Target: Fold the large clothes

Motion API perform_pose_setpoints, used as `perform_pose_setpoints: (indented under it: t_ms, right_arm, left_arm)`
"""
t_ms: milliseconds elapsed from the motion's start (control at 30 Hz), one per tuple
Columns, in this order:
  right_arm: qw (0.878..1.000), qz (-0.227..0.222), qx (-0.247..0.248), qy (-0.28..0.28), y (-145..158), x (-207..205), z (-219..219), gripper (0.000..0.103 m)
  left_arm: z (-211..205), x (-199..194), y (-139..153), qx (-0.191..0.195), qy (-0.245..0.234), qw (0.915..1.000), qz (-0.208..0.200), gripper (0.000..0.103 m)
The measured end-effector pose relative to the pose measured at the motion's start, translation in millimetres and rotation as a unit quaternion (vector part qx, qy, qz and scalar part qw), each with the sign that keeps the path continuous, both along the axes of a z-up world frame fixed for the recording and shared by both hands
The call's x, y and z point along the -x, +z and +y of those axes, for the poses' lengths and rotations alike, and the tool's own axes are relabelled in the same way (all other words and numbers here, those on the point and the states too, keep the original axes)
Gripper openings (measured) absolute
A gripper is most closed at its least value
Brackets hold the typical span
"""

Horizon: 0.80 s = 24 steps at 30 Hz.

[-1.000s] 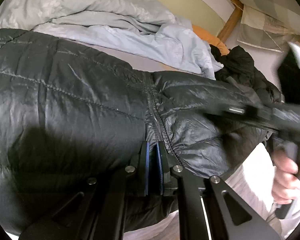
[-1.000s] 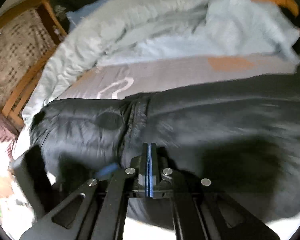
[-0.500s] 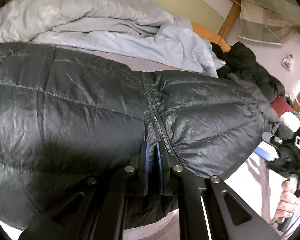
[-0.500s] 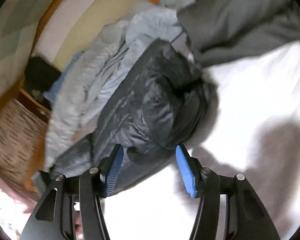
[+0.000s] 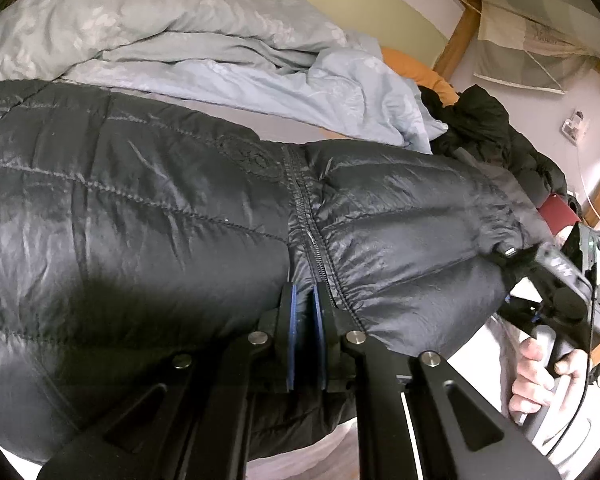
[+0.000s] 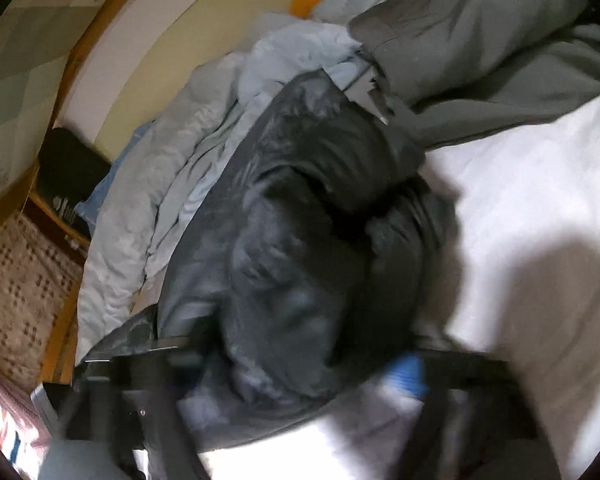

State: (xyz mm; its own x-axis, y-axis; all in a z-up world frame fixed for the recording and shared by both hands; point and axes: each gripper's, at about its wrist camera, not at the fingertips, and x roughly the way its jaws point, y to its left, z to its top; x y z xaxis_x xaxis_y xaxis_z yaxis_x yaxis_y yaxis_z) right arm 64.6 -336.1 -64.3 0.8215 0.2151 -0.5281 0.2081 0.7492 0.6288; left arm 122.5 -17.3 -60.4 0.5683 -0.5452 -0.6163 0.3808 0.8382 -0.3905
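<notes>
shiny black quilted puffer jacket (image 5: 180, 216) fills mid frame, crumpled pale blue duvet (image 5: 204, 40) upper left. my left gripper (image 5: 303, 320) is pinched nearly shut on the jacket hem by the zip; right gripper (image 6: 300, 364) blurry, jaws closing w/ jacket bulk between.

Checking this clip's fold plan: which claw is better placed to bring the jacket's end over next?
Probably the right claw: it is at the black puffer jacket end, jaws closing around fabric, while the left claw pins the zipper hem.

A puffer jacket (image 5: 172, 216) lies spread across the bed sheet (image 6: 532, 184), the landmark here. Behind the jacket, a crumpled duvet (image 5: 188, 40) is heaped against the wall. At the jacket's right end, beside the duvet, sits a pile of clothes (image 5: 488, 128).
</notes>
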Motion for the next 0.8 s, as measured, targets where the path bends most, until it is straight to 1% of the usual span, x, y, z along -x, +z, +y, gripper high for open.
perform_pose_setpoints:
  t_ms: [33, 67, 100, 133, 167, 200, 233, 267, 300, 333, 367, 400, 433, 467, 500, 533, 567, 633, 667, 733, 767, 800]
  right_arm:
    - [1.0, -0.001, 0.017, 0.004, 6.4, 1.6, 4.1, 0.035]
    - [0.999, 0.001, 0.046, 0.004, 15.9, 4.1, 9.6, 0.033]
    - [0.997, 0.0, 0.077, 0.005, 26.4, 8.3, 12.2, 0.031]
    - [0.994, 0.0, 0.106, 0.003, 37.0, 12.5, 15.7, 0.031]
    - [0.991, -0.001, 0.134, -0.004, 47.9, 18.2, 16.8, 0.031]
    - [0.987, 0.0, 0.161, -0.012, 60.1, 27.5, 16.6, 0.031]
    - [0.983, 0.003, 0.184, -0.02, 70.7, 34.0, 13.4, 0.031]
    - [0.98, 0.006, 0.199, -0.025, 79.7, 41.2, 7.0, 0.031]
    - [0.977, 0.01, 0.212, -0.033, 89.1, 49.4, -0.4, 0.031]
    - [0.975, 0.013, 0.216, -0.043, 95.3, 55.3, -9.3, 0.031]
    - [0.975, 0.014, 0.216, -0.055, 100.0, 61.0, -18.4, 0.031]
    - [0.974, 0.013, 0.216, -0.068, 103.8, 64.4, -24.6, 0.031]
    - [0.972, 0.006, 0.218, -0.084, 107.9, 67.6, -29.7, 0.031]
    - [0.971, 0.002, 0.221, -0.094, 108.5, 72.0, -33.1, 0.031]
    - [0.969, 0.003, 0.226, -0.104, 109.2, 75.2, -36.5, 0.031]
    - [0.967, 0.005, 0.23, -0.108, 109.4, 78.1, -40.4, 0.031]
    - [0.966, 0.007, 0.235, -0.109, 110.3, 80.3, -39.0, 0.031]
    - [0.965, 0.006, 0.239, -0.108, 111.4, 78.4, -36.1, 0.032]
    - [0.963, 0.006, 0.248, -0.107, 113.5, 79.8, -33.0, 0.032]
    - [0.956, 0.008, 0.273, -0.107, 116.6, 84.5, -31.4, 0.033]
    - [0.951, 0.009, 0.288, -0.109, 118.5, 85.3, -26.6, 0.034]
    - [0.947, 0.011, 0.301, -0.112, 119.3, 84.9, -22.4, 0.035]
  left_arm:
    - [-2.5, 0.1, 2.1, -0.011, -0.005, 0.9999, 0.001, 0.01]
    - [-8.3, 0.3, 8.1, -0.035, -0.024, 0.9991, -0.004, 0.01]
    - [-12.8, 2.2, 17.0, -0.056, -0.04, 0.9975, -0.019, 0.01]
    - [-11.9, 6.8, 29.8, -0.069, -0.043, 0.9958, -0.041, 0.01]
    - [-6.6, 12.2, 44.8, -0.069, -0.041, 0.995, -0.061, 0.014]
    - [0.3, 16.7, 58.7, -0.059, -0.037, 0.995, -0.071, 0.019]
    - [9.8, 20.8, 73.6, -0.053, -0.025, 0.9953, -0.077, 0.039]
    - [17.5, 24.4, 84.9, -0.066, -0.006, 0.9945, -0.081, 0.073]
    - [24.2, 29.4, 94.5, -0.101, 0.025, 0.9904, -0.09, 0.087]
    - [33.6, 37.3, 103.0, -0.135, 0.06, 0.9829, -0.11, 0.096]
    - [45.0, 44.6, 107.8, -0.145, 0.084, 0.9778, -0.125, 0.096]
    - [54.5, 47.5, 109.4, -0.145, 0.099, 0.9766, -0.124, 0.096]
    - [63.3, 46.1, 109.3, -0.141, 0.109, 0.9783, -0.106, 0.096]
    - [70.6, 42.0, 107.4, -0.135, 0.113, 0.9813, -0.078, 0.096]
    - [75.8, 36.2, 103.1, -0.139, 0.111, 0.9829, -0.045, 0.096]
    - [78.7, 32.5, 97.9, -0.148, 0.106, 0.9832, -0.02, 0.096]
    - [83.4, 30.9, 91.9, -0.151, 0.096, 0.9838, -0.005, 0.096]
    - [91.2, 31.9, 82.3, -0.144, 0.08, 0.9862, 0.005, 0.095]
    - [92.2, 31.8, 78.8, -0.136, 0.068, 0.9882, 0.016, 0.095]
    - [90.6, 33.6, 72.8, -0.092, 0.029, 0.9945, 0.042, 0.094]
    - [86.1, 35.4, 69.8, -0.071, 0.01, 0.9962, 0.049, 0.094]
    - [82.6, 40.4, 69.4, -0.061, 0.003, 0.9969, 0.05, 0.094]
